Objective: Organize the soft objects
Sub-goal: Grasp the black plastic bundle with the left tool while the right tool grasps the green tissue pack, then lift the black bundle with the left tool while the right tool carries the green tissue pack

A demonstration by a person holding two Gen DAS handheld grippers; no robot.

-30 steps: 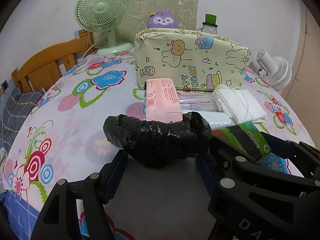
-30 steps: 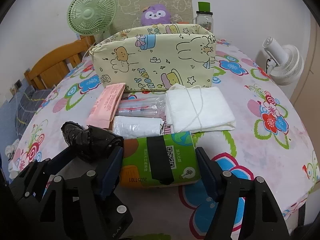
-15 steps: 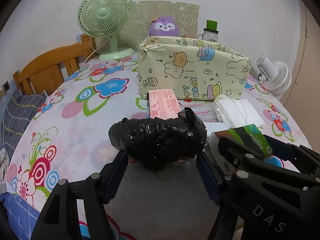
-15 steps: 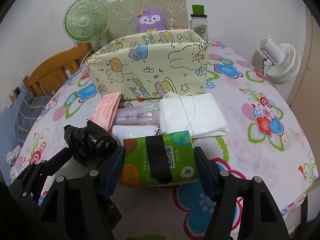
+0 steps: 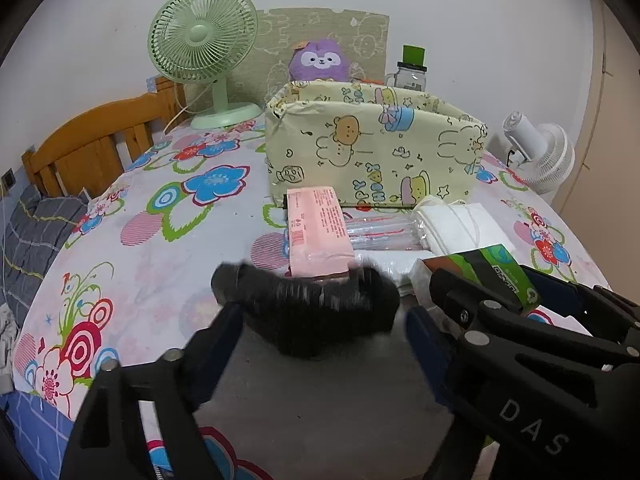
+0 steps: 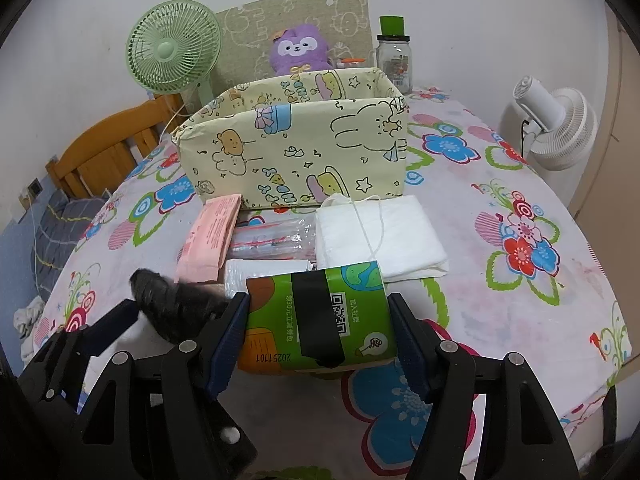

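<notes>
A black plastic bundle [image 5: 308, 312], blurred, is seen between the widely parted jaws of the left gripper [image 5: 320, 344], which have just been opening and are no longer pressed on it. To its right, a green tissue pack [image 6: 320, 316] is clamped between the pads of the right gripper [image 6: 320, 332]. Farther back on the flowered tablecloth [image 6: 520, 300], a pink packet [image 5: 316, 236], a clear sleeve [image 6: 272, 236] and a white folded cloth [image 6: 380, 236] are laid before a yellow cartoon-print box [image 6: 296, 152]. A green fan [image 5: 202, 36] is stood at far left.
</notes>
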